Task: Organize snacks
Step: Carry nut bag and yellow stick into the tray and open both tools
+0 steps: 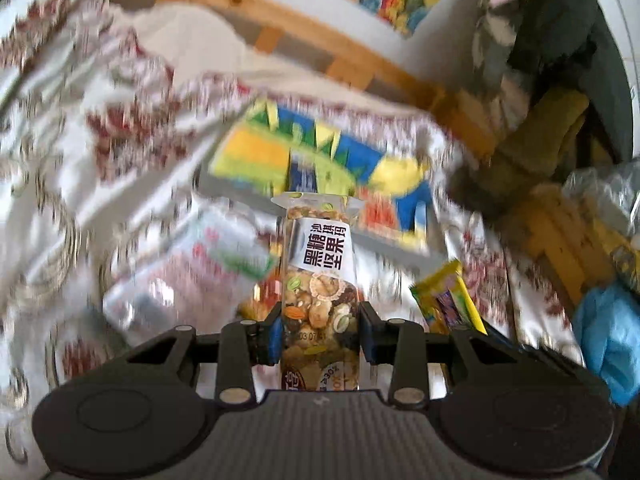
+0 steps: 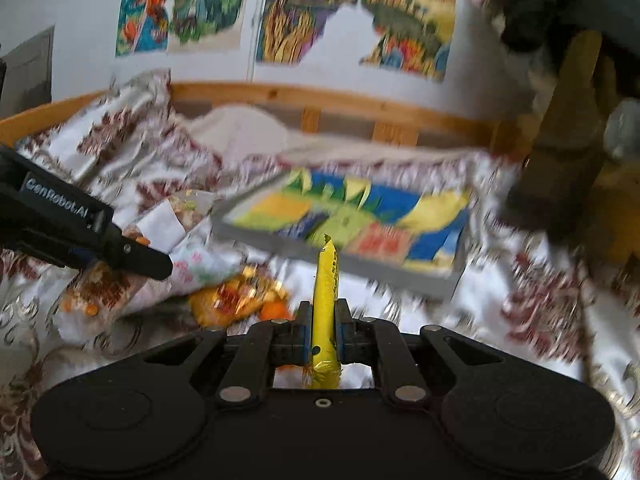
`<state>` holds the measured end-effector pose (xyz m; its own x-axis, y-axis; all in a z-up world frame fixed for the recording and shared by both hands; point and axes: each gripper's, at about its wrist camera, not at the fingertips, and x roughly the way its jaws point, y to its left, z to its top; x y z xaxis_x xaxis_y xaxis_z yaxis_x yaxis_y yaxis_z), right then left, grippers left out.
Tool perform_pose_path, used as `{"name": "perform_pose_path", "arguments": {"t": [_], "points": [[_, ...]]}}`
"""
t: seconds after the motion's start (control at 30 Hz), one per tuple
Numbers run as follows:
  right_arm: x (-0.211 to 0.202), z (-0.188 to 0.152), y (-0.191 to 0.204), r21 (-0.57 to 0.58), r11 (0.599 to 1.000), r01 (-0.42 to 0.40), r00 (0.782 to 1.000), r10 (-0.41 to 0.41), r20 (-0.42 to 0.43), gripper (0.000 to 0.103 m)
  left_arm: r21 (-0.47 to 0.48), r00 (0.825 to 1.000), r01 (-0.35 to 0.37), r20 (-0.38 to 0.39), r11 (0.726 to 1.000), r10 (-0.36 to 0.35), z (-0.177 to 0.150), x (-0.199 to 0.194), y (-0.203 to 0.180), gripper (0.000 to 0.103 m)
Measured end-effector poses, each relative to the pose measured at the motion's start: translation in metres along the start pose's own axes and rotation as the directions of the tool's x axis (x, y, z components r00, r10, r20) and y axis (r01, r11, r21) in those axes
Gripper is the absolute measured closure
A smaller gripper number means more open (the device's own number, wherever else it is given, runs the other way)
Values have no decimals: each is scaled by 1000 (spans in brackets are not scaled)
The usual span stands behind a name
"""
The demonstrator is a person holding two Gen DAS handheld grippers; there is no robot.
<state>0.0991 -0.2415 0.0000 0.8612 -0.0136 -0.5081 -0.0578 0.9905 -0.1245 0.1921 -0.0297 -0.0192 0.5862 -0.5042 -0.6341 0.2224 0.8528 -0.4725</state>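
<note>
A: From the left wrist, your left gripper [image 1: 320, 332] stands partly open, and its pads press both sides of the clear nut-bar packet [image 1: 318, 280], which stands upright between them, lifted clear of the patterned bedspread [image 1: 60, 160]. Beyond its top sits the grey tray [image 1: 316, 176], already lined with bright packets, toward the bed's far wooden rail [image 1: 280, 24]. A yellow packet [image 1: 448, 300] shows just to the right.

B: So which step are you in?

A: Carrying, I'd judge: the packet is gripped and off the cover, not yet over the tray.

B: And the right wrist?

A: Your right gripper [image 2: 325, 332] is squeezed nearly together on the thin yellow packet [image 2: 326, 300], held edge-on and pointing at the tray's [image 2: 440, 280] near rim. The left gripper [image 2: 132, 256] shows at the left edge, above loose snacks [image 2: 236, 292] lying on the bedspread [image 2: 520, 300]; the blur is heavy, so what those are I can't tell.

B: Next move?

A: Probably bring both packets over the tray, find free spots among those inside, lower them flat, and only then let the fingers spread.
</note>
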Motion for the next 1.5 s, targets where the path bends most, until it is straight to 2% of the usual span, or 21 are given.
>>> {"name": "perform_pose_path", "arguments": {"t": [0.1, 0.2, 0.3, 0.43, 0.63, 0.73, 0.83, 1.03, 1.17, 1.37, 1.5], "points": [[5, 12, -3, -14, 1000, -5, 995, 7, 103, 92, 33, 996, -10, 93, 999, 7, 22, 6, -9, 63], [18, 27, -10, 9, 999, -39, 980, 36, 195, 92, 44, 983, -13, 185, 999, 4, 46, 14, -13, 63], [38, 41, -18, 35, 998, -59, 966, 48, 253, 92, 22, 969, -10, 246, 1000, 4, 68, 31, -11, 63], [76, 58, -25, 82, 994, -78, 960, 53, 275, 92, -23, 956, -9, 294, 1000, 15, 90, 56, -1, 63], [144, 75, -36, 206, 972, -111, 972, 63, 227, 92, -93, 940, 7, 341, 996, 25, 111, 105, 25, 63], [170, 74, -44, 276, 953, -126, 980, 77, 185, 92, -117, 939, -2, 342, 993, 42, 111, 128, 38, 63], [191, 67, -49, 328, 938, -112, 988, 70, 138, 92, -137, 946, 5, 320, 991, 40, 109, 151, 49, 63], [211, 50, -58, 419, 905, -71, 997, 52, 57, 91, -155, 963, -1, 265, 988, 42, 102, 182, 62, 63], [217, 43, -63, 449, 893, -46, 999, 33, 35, 91, -185, 969, 5, 245, 983, 42, 103, 193, 70, 63], [229, 35, -63, 448, 894, -20, 1000, 25, -6, 90, -157, 975, -10, 219, 988, 45, 104, 198, 66, 63], [229, 33, -57, 409, 913, -7, 1000, 16, -18, 88, -119, 977, -37, 206, 992, 61, 104, 199, 59, 63]]}}
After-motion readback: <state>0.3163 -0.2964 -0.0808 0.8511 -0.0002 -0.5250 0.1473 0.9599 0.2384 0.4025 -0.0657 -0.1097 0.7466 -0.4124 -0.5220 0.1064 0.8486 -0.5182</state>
